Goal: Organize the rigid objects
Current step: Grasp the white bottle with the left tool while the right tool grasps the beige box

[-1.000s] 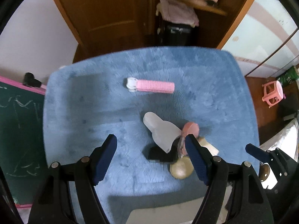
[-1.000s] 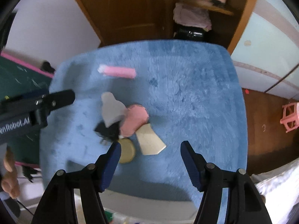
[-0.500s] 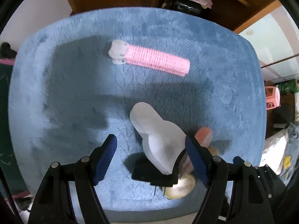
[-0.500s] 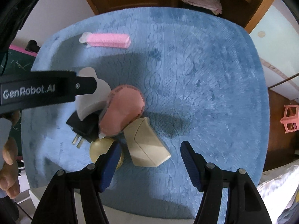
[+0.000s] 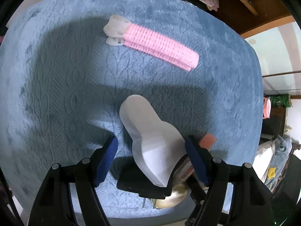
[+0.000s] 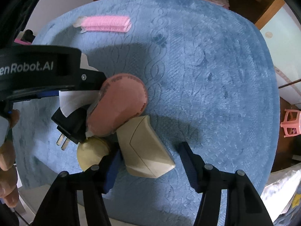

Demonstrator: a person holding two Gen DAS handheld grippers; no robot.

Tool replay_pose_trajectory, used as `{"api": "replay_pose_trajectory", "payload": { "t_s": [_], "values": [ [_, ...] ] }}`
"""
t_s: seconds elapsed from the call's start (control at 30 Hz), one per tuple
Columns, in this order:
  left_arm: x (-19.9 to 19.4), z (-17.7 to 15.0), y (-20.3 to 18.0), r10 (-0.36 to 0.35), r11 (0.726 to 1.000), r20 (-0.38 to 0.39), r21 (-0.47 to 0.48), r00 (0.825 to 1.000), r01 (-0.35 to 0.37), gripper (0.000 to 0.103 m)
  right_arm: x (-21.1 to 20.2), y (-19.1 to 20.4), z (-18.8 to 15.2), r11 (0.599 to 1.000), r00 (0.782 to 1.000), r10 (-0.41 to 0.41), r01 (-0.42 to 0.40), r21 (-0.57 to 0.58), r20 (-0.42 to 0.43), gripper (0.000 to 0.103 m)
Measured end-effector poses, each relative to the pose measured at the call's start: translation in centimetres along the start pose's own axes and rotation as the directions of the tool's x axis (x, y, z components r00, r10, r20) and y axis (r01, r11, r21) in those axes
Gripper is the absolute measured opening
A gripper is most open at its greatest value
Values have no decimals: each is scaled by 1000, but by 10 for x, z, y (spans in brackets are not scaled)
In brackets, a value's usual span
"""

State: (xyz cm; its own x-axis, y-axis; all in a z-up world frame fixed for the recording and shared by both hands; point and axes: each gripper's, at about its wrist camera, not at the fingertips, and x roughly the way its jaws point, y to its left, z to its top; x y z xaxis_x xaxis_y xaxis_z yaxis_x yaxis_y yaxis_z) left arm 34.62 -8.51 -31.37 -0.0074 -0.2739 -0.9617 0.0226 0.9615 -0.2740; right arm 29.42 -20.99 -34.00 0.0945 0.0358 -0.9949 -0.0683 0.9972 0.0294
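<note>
A small pile lies on the blue mat: a frosted white scoop-shaped piece, a black plug, a pink scoop-shaped piece, a beige wedge-shaped piece and a round beige lid. My left gripper is open, its jaws on either side of the white piece. My right gripper is open, its jaws on either side of the beige wedge. A pink hair-roller clip lies apart at the far side; it also shows in the right wrist view.
The left gripper's black body crosses the right wrist view's left side, with a hand below it. A wooden wardrobe stands beyond the mat. A pink stool sits on the floor at right.
Both grippers have moved down and forward towards the pile. The left jaws now flank the white piece and the right jaws flank the beige wedge. The objects have not moved.
</note>
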Motion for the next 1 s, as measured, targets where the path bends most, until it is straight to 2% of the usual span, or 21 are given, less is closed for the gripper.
{"api": "replay_pose_trajectory", "payload": {
  "t_s": [0.07, 0.13, 0.3, 0.47, 0.77, 1.0],
  "values": [
    [0, -3, 0, -18, 1000, 7, -21, 1000, 18, 62, 2, 3, 1, 1000, 1000, -2, 2, -3, -3, 54],
    [2, -5, 0, -42, 998, 8, -46, 999, 42, 54, 5, 9, 3, 1000, 1000, -6, 5, -12, -8, 53],
    [1, -8, -2, -38, 995, 28, -90, 999, 41, 47, 9, 16, 7, 1000, 1000, -14, 14, -15, -2, 52],
    [-11, -4, 2, -82, 991, 68, -96, 994, 88, 32, 3, 15, 2, 1000, 1000, -7, 7, 12, 1, 52],
    [-18, -19, 4, -118, 988, 94, -84, 989, 126, 24, -13, 10, -12, 1000, 999, 7, -9, 29, 40, 52],
    [-31, -24, -10, -94, 992, 131, -72, 987, 104, 21, -42, -10, -20, 999, 997, 24, -27, 38, 68, 52]
  ]
}}
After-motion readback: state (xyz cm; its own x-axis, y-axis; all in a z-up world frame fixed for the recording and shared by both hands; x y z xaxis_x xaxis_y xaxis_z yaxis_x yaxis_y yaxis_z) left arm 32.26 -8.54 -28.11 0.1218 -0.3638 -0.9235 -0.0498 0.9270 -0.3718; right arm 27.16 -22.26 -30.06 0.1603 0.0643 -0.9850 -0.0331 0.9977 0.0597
